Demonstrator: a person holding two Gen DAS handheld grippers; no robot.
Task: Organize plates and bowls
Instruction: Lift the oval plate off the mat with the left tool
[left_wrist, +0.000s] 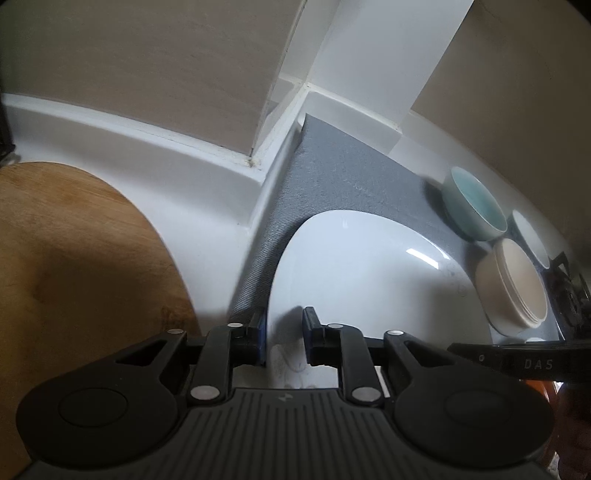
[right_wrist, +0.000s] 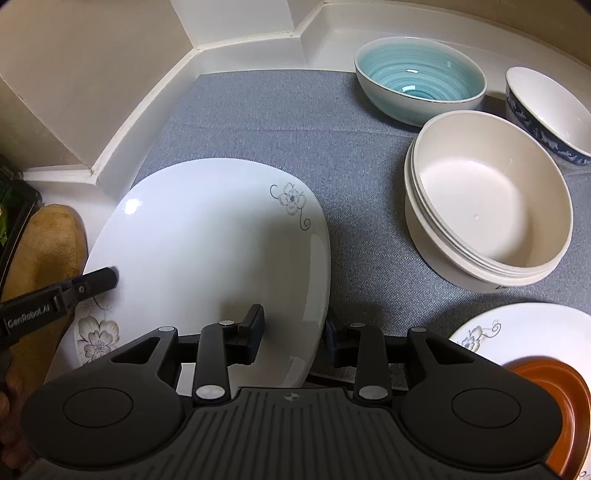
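A large, glossy white plate (right_wrist: 207, 251), squarish with rounded corners and printed with grey flowers, lay on a grey woven mat (right_wrist: 280, 122) on the white desk (right_wrist: 332, 55). The right gripper (right_wrist: 293, 332) straddled the plate's near right rim, one of its fingers over the plate and the other outside the edge, slightly apart; whether they pressed on it could not be told. The left gripper (left_wrist: 283, 338) had its fingers partly open astride the plate's left rim, not visibly pinching it. Behind stood a teal ribbed bowl (right_wrist: 419, 79), a matte cream bowl (right_wrist: 491, 199) and a blue-patterned bowl (right_wrist: 550, 114). A rounded wooden board (left_wrist: 74, 266) lay left.
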